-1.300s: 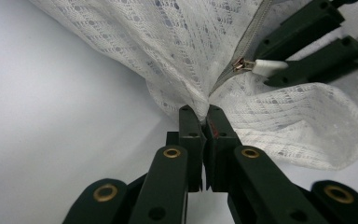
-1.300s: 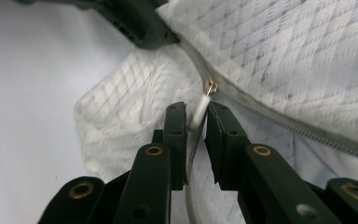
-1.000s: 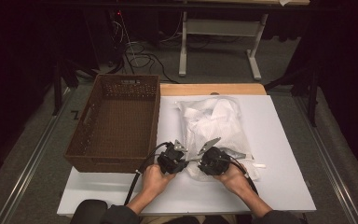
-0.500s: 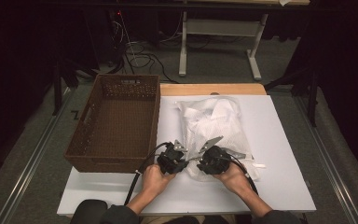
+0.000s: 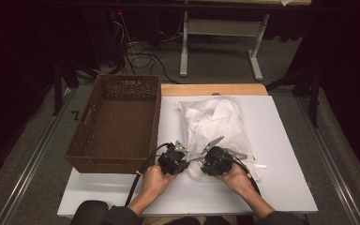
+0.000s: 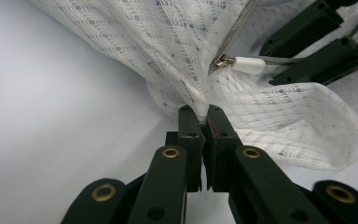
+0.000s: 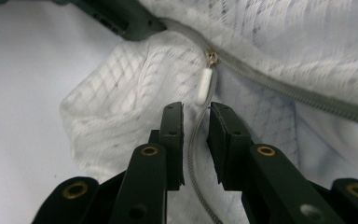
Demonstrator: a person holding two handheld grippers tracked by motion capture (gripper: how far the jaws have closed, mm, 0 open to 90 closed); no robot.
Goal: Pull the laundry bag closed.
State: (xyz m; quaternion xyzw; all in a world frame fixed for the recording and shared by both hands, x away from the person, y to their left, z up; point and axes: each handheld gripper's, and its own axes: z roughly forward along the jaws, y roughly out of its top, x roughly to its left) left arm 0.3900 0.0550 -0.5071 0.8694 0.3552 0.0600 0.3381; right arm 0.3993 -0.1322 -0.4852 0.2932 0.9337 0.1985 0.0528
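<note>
A white mesh laundry bag [image 5: 215, 124] lies on the white table [image 5: 281, 140], its grey zipper running along the near edge. My left gripper [image 5: 189, 163] is shut on the bag's near left corner; in the left gripper view its jaws [image 6: 204, 112] pinch a fold of mesh [image 6: 168, 42]. The white zipper pull [image 6: 249, 65] lies just beyond. My right gripper [image 5: 199, 161] faces the left one, open. In the right gripper view the zipper pull [image 7: 205, 86] sits just past its tips [image 7: 196, 109], and the zipper tape runs between the jaws.
A brown wicker basket [image 5: 157, 117] stands on the table's left side, close to my left hand. A strip of wooden board [image 5: 215, 89] shows behind the bag. Table legs and cables are on the floor beyond.
</note>
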